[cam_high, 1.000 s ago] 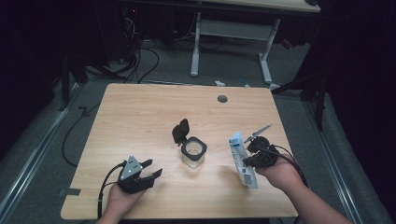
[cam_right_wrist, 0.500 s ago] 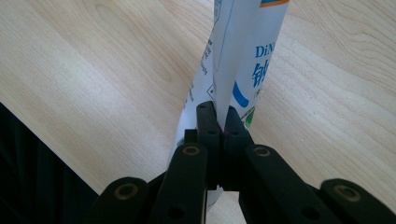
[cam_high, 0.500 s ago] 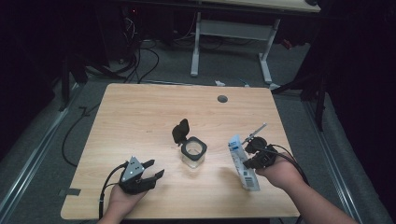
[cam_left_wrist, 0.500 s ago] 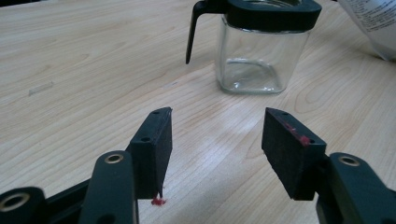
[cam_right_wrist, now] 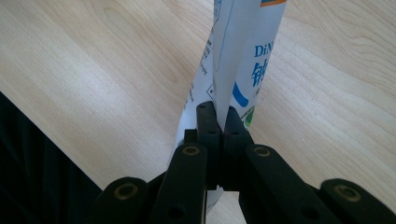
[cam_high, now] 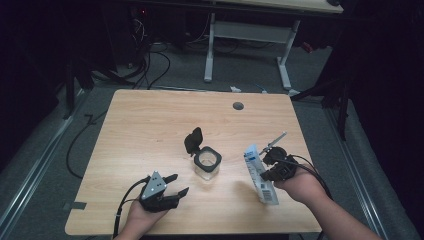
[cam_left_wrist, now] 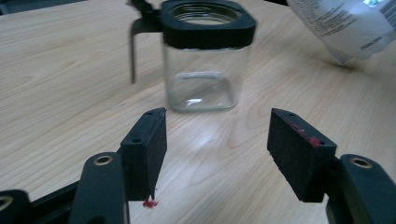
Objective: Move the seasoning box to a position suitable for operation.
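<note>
A square clear glass jar point(cam_high: 207, 163) with a black rim stands mid-table, its black lid point(cam_high: 193, 140) flipped open behind it. The left gripper view looks at the jar point(cam_left_wrist: 201, 65) from close by, between my open jaws. My left gripper point(cam_high: 175, 187) rests open near the front edge, left of the jar. My right gripper point(cam_high: 268, 165) is shut on a white packet with blue print point(cam_high: 260, 174), held right of the jar. The right gripper view has the packet point(cam_right_wrist: 238, 60) pinched between the jaws, hanging over the wood.
The wooden table point(cam_high: 150, 125) has a grey cable grommet point(cam_high: 238, 106) near its far edge. Cables trail from both grippers. A white-legged desk point(cam_high: 250, 35) stands beyond the table on the dark floor.
My right gripper with the packet has shifted slightly. The left gripper has edged a little to the right.
</note>
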A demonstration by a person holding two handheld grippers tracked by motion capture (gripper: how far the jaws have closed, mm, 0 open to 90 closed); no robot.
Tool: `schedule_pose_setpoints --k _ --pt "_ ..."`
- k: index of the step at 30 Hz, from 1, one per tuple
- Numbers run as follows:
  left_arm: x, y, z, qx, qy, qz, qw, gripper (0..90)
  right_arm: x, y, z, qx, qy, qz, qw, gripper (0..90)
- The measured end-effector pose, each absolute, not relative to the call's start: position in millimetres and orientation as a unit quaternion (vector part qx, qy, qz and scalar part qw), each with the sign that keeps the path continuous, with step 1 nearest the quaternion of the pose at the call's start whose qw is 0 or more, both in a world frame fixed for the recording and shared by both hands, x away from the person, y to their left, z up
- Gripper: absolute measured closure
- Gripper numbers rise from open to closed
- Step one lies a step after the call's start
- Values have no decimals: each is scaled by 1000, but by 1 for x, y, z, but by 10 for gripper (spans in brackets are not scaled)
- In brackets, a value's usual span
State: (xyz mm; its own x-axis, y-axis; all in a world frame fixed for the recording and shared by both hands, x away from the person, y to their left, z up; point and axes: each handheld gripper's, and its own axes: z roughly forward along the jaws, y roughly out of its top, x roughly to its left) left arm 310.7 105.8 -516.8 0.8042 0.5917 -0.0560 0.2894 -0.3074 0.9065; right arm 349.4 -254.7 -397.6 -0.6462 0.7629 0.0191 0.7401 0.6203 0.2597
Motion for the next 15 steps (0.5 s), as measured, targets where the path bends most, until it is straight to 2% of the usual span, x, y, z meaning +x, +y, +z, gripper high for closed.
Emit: schedule_pose_setpoints --k 15 --pt "311 47 -518 800 231 102 543 337 354 -252 -395 407 908 97 35 897"
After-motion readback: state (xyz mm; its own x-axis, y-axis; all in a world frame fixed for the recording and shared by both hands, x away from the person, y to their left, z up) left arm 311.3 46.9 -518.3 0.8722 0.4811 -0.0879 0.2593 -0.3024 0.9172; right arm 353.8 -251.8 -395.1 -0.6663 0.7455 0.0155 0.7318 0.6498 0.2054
